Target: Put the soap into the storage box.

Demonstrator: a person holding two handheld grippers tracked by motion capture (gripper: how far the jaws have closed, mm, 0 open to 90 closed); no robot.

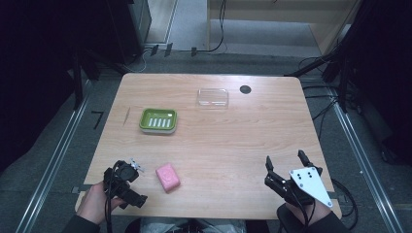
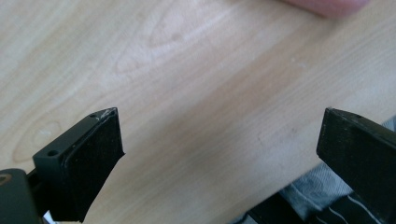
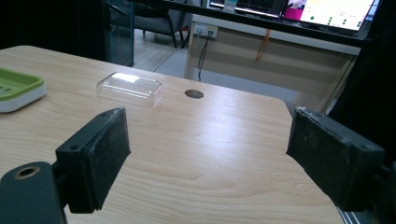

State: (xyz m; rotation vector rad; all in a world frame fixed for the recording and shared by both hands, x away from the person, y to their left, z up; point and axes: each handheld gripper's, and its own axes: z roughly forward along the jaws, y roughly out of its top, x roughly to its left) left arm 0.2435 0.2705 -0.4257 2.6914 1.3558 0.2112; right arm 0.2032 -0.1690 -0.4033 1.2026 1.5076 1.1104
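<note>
A pink soap bar (image 1: pixel 167 177) lies on the wooden table (image 1: pixel 218 141) near its front left. My left gripper (image 1: pixel 125 184) is just left of the bar, turned toward it, open and empty; its own view looks down at bare wood with a pink edge of the soap (image 2: pixel 327 5) at the top. A green soap dish (image 1: pixel 158 121) with a white slotted insert sits farther back on the left. A clear plastic lid (image 1: pixel 213 97) rests near the far edge. My right gripper (image 1: pixel 286 162) hovers at the front right, open, with nothing between its fingers.
A dark round hole (image 1: pixel 245 89) marks the table beside the lid, also in the right gripper view (image 3: pixel 194 94). The green dish (image 3: pixel 16 91) and clear lid (image 3: pixel 130 88) lie ahead of the right gripper. Cables and metal rails run along the floor around the table.
</note>
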